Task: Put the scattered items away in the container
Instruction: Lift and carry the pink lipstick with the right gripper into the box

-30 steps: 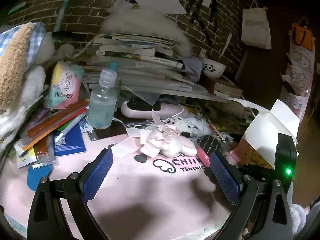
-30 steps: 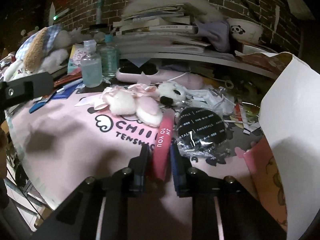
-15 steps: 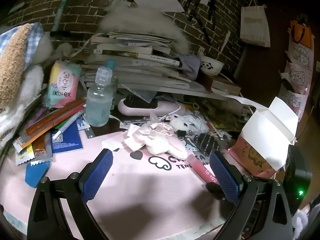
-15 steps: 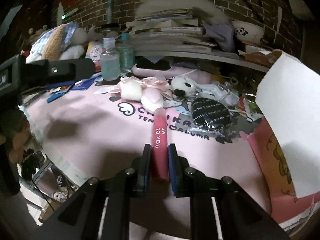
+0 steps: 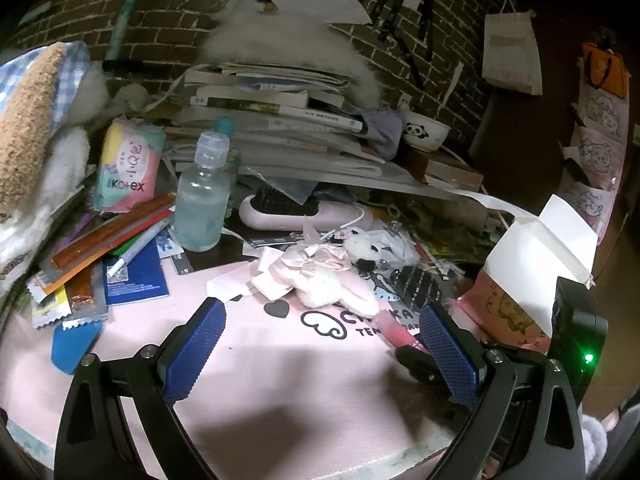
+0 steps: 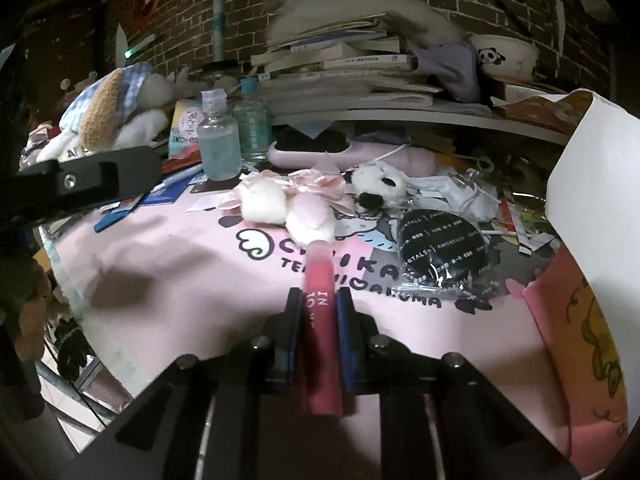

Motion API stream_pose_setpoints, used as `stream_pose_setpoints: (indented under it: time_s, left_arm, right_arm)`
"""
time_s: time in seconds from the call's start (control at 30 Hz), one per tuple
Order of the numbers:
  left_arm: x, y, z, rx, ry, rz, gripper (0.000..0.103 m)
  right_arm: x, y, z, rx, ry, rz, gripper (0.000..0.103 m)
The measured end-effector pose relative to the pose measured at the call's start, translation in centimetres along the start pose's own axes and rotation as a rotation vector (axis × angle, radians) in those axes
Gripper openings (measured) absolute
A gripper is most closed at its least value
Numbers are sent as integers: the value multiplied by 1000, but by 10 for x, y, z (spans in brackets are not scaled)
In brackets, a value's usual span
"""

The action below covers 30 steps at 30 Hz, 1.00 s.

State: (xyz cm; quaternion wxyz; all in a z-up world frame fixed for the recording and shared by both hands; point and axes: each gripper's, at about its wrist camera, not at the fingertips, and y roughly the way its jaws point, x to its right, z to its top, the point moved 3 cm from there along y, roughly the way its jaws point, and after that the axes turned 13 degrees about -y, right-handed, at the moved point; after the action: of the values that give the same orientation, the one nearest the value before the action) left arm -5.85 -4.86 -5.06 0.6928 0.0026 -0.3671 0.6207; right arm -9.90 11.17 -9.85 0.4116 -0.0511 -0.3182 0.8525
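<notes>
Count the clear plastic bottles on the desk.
2: white-capped bottle stands left of the hairbrush; teal-capped bottle is directly behind it, partly hidden in the left view. More may hide in clutter.

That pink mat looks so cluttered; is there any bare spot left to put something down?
Yes: the near half of the pink mat is bare, from the blue booklet on the left across to the pink tube in the right gripper. Behind the plush pile it is crowded: bottle, hairbrush, books.
</notes>
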Motion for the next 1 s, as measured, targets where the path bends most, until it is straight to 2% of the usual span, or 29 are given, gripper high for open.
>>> stream_pose_setpoints:
  time_s: [0.27, 0.5, 0.63, 0.73, 0.83, 0.93, 1.0]
  left_arm:
    - [-1, -9, 1, 15, -3, 4, 97]
    - [-9, -23, 0, 31, -14, 46, 97]
    - [-13, -28, 0, 40, -25, 57, 97]
    - [-9, -31, 0, 44, -16, 48, 97]
    - [-5, -30, 0, 42, -8, 37, 97]
    - [-1, -28, -2, 33, -1, 29, 97]
    - [2, -26, -3, 26, 4, 25, 97]
  right_arm:
    - [-21, -23, 10, 57, -89, -45, 14]
    - [-50, -51, 34, 153, -228, -94, 14]
    - [-53, -70, 52, 202, -281, -123, 14]
    - [-40, -90, 64, 238, -299, -178, 14]
    - [-12, -108, 77, 238, -285, -219, 14]
    - [20, -124, 83, 206, -302, -289, 14]
    - [41, -132, 83, 155, -301, -305, 14]
